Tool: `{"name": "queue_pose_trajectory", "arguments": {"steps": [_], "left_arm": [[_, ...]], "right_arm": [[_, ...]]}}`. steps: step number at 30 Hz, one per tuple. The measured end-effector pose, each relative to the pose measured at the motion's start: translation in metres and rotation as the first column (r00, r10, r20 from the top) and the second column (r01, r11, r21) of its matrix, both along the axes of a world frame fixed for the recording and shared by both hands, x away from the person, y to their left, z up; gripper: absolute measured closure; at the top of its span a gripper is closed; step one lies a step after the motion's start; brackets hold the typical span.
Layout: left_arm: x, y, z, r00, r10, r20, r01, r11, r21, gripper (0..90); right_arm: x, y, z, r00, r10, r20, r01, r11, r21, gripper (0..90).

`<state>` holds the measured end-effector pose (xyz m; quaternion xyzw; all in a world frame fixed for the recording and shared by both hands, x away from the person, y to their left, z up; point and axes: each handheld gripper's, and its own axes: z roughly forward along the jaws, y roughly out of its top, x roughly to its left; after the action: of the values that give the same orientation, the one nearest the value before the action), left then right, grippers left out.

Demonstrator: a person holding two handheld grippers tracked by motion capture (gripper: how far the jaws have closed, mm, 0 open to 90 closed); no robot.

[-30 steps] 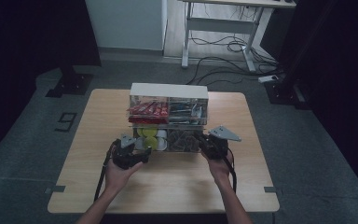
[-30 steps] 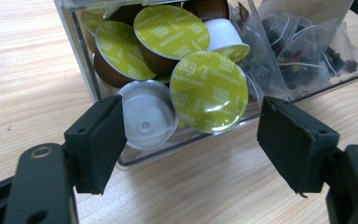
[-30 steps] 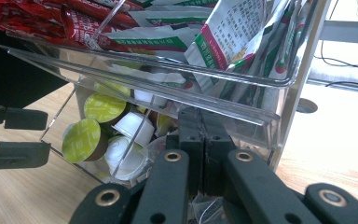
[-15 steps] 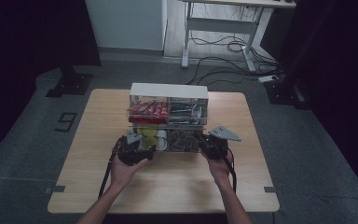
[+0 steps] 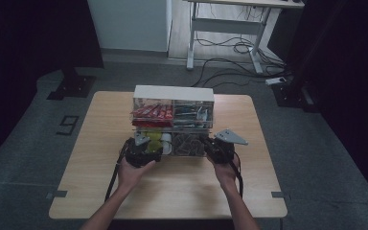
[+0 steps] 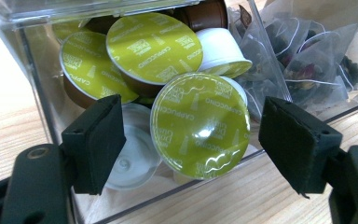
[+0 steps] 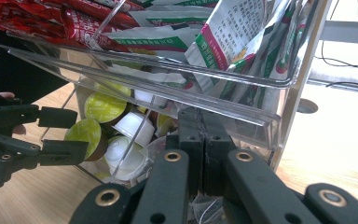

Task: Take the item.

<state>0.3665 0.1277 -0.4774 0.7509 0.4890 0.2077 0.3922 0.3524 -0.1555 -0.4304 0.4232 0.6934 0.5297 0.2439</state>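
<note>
A clear two-tier organizer (image 5: 173, 93) stands on the wooden table (image 5: 172, 191). Its lower left bin holds green-lidded coffee capsules (image 6: 154, 44). My left gripper (image 5: 149, 143) is at that bin. In the left gripper view it (image 6: 193, 126) is open and its jaws have just been opening. One capsule (image 6: 205, 140) lies between the pads, with a gap on each side. My right gripper (image 7: 200, 135) is shut, its tips against the front of the lower right bin of tea bags (image 6: 307, 60). I cannot tell whether it pinches anything thin. The right gripper view shows the left gripper (image 7: 58, 133) at the side.
The upper tier holds red sachets (image 7: 74, 18) on the left and green-and-white sachets (image 7: 233, 42) on the right. Bare tabletop lies in front of the organizer and on both sides. Beyond the table stand a desk frame (image 5: 220, 28) and floor cables (image 5: 239, 48).
My left gripper has edged forward to the capsule bin and its jaws stand a little wider. The right gripper has kept still.
</note>
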Motion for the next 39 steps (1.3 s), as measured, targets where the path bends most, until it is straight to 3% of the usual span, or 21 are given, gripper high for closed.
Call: {"name": "queue_pose_trajectory", "arguments": {"steps": [14,21,29,39], "left_arm": [[-0.001,-0.007,-0.003,0.9996,0.012,0.027,-0.013,0.9988,0.046,27.6],[-0.004,-0.010,-0.005,0.9993,-0.019,0.033,0.017,0.9978,0.064,38.1],[-0.005,-0.008,-0.005,0.9992,-0.024,0.032,0.022,0.9980,0.059,38.9],[-0.012,-0.001,0.004,0.9981,-0.036,0.050,0.035,0.9992,0.019,38.9]], "right_arm": [[0.000,0.000,-0.001,1.0000,0.000,0.003,0.000,1.000,0.004,88.6],[-0.001,0.000,-0.001,1.0000,-0.003,0.005,0.003,1.000,0.007,88.6],[-0.001,0.000,-0.001,1.0000,-0.002,0.005,0.002,1.000,0.008,88.7],[-0.001,0.000,-0.001,1.0000,-0.005,0.005,0.005,1.000,0.007,88.7]]}}
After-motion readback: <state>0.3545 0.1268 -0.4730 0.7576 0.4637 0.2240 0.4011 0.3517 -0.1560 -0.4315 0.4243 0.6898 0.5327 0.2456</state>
